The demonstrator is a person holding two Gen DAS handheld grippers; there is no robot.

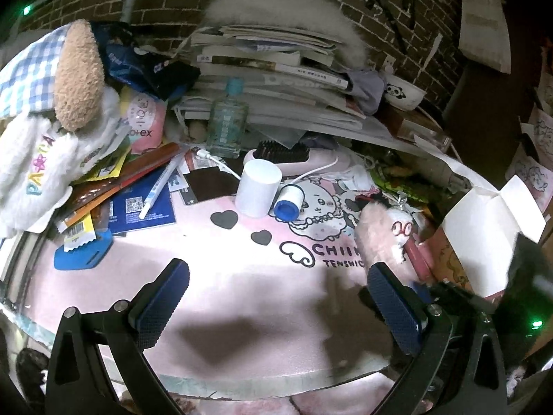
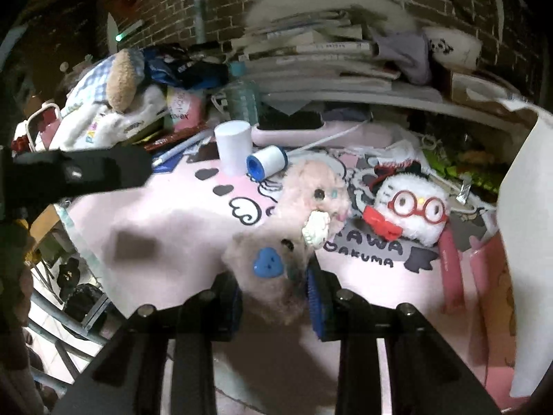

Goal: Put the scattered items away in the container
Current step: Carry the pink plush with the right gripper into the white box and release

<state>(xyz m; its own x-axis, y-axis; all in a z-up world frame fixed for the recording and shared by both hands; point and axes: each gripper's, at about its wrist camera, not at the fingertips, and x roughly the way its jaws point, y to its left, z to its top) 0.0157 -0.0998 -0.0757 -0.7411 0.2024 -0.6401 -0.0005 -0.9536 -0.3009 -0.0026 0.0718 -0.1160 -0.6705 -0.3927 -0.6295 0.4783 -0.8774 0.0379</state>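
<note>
right tool [image 2: 273,297] clamps 1 pink plush [image 2: 297,214]; left tool [image 1: 276,294] apart; 1 white plush [image 2: 414,211] nearby.

Dark brick wall [image 1: 397,17] w/ white mortar, papers pinned up (bag too), dim room, lit tabletop [image 1: 242,294]

The pink mat [image 1: 242,276] reads "CHII…" and "TENSHI…"; also "…AWA", "…AKUMA". The white plush garment [image 1: 38,162] reads "PA…A".

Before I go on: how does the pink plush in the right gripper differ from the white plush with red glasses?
The pink plush is clamped between the right gripper pads; the white plush lies free on the mat. The pink plush has a blue heart button, the white plush red glasses and a red bow. The pink plush looks larger. Both are furry.
</note>
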